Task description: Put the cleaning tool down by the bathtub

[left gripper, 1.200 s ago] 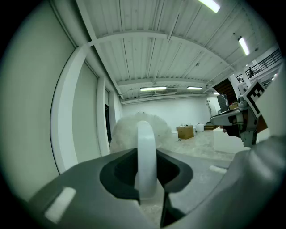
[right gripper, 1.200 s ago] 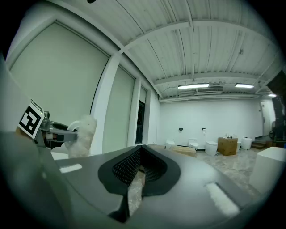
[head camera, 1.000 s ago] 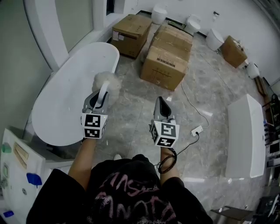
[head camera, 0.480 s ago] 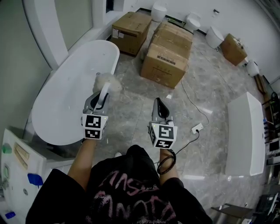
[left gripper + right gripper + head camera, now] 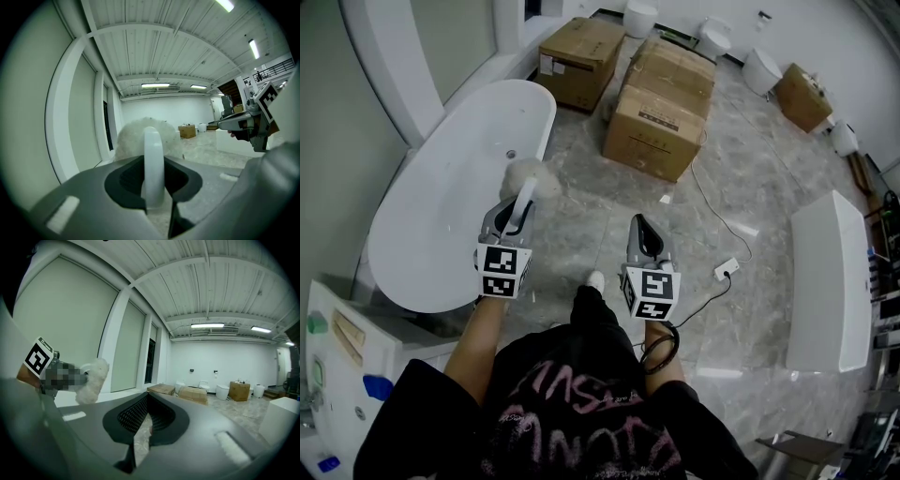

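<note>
The cleaning tool is a fluffy white duster head [image 5: 529, 177] on a white handle [image 5: 522, 200]. My left gripper [image 5: 517, 208] is shut on that handle, and holds the duster above the right rim of the white oval bathtub [image 5: 441, 202]. In the left gripper view the handle [image 5: 153, 164] stands between the jaws with the fluffy head [image 5: 149, 137] beyond. My right gripper [image 5: 645, 236] hangs over the marble floor to the right, shut with nothing in it. The right gripper view shows the duster head [image 5: 92, 379] at its left.
Cardboard boxes [image 5: 659, 112] stand on the floor beyond the tub. A white cable with a plug [image 5: 724, 274] lies on the tiles at right. A long white tub or unit [image 5: 828, 281] sits at far right. Toilets [image 5: 763, 70] line the back wall. My shoe [image 5: 594, 281] shows between the grippers.
The view has drifted a little toward the tub and a foot has stepped forward between the grippers. Both grippers keep their pose and grip.
</note>
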`<state>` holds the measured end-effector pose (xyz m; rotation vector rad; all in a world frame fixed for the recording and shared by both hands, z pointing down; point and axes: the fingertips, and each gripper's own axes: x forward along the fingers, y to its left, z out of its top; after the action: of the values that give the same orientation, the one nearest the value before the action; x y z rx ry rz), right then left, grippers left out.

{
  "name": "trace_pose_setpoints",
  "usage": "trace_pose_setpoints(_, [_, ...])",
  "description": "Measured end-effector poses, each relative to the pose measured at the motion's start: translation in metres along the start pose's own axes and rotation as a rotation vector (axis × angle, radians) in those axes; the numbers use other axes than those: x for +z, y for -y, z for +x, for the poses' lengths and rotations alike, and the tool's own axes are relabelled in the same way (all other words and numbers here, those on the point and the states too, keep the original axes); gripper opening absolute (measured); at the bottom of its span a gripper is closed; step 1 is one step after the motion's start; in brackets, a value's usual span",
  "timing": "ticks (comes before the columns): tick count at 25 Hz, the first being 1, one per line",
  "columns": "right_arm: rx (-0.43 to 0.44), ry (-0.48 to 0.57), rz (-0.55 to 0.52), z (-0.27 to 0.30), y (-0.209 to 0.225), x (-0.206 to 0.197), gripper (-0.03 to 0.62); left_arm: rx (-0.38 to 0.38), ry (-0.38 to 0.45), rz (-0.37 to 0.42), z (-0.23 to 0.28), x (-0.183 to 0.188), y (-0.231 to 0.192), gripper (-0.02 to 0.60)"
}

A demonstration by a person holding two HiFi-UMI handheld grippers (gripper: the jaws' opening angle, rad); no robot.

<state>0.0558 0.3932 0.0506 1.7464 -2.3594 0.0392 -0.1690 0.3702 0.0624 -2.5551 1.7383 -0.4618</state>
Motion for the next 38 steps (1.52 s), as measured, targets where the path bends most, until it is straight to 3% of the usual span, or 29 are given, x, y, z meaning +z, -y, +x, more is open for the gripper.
trace_pose_setpoints(8, [0.034, -0.008, -0.017, 0.035, 0.005, -0.013, 0.014, -0.018, 0.006, 0.016, 0.032, -0.005, -0.004, 0.083])
trace_pose_setpoints(16, [0.047, -0.030, -0.013, 0.091, 0.037, -0.023, 0.014, -0.013, -0.022, 0.010, 0.091, -0.010, -0.010, 0.083])
trace_pose_setpoints(38, [0.126, -0.118, 0.033, 0.261, 0.108, -0.046, 0.013, 0.015, -0.182, -0.054, 0.250, -0.031, -0.035, 0.083])
